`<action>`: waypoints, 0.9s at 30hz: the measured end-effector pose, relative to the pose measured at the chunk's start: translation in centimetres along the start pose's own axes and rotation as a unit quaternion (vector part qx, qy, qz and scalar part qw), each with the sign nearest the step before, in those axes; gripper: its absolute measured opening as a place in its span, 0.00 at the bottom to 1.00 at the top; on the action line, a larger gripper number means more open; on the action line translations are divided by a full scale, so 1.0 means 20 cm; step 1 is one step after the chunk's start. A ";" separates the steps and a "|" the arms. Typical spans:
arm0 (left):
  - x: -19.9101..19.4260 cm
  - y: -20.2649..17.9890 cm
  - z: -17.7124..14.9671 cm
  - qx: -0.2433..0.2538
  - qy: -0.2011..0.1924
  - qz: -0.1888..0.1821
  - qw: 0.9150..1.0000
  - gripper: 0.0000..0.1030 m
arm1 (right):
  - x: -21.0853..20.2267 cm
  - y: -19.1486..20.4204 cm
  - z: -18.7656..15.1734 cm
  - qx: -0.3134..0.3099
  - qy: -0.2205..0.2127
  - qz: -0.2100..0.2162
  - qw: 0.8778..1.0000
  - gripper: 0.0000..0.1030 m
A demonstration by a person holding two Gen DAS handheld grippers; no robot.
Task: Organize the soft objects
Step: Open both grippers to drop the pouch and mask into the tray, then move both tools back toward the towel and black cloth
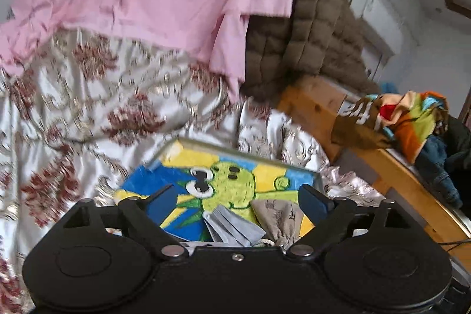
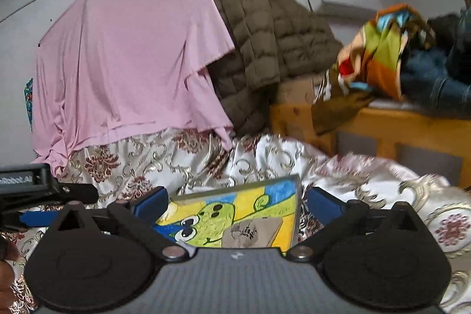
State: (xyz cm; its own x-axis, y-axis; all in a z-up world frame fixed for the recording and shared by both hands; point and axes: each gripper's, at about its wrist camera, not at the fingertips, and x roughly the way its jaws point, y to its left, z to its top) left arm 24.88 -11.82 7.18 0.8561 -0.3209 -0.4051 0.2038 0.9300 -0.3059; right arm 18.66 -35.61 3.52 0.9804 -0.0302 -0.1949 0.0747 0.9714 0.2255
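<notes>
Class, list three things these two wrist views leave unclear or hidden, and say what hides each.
1. Grey folded cloth: left wrist view, its near end is behind the left gripper body.
2. Beige pouch: right wrist view, lower part cut by the right gripper body; print unreadable.
3. Dark clothes: left wrist view, cut by the frame edge.
</notes>
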 end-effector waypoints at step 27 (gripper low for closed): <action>-0.87 0.25 -0.44 0.086 -0.098 0.048 0.990 0.99 | -0.72 0.35 -0.19 -0.044 -0.047 -0.007 0.998 1.00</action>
State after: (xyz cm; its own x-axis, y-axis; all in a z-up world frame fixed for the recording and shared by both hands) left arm 6.80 -3.25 5.16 0.9477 -0.2034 -0.2460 0.1795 0.9769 -0.1160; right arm 4.37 -27.47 4.24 0.9924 -0.0613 -0.1064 0.0757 0.9876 0.1375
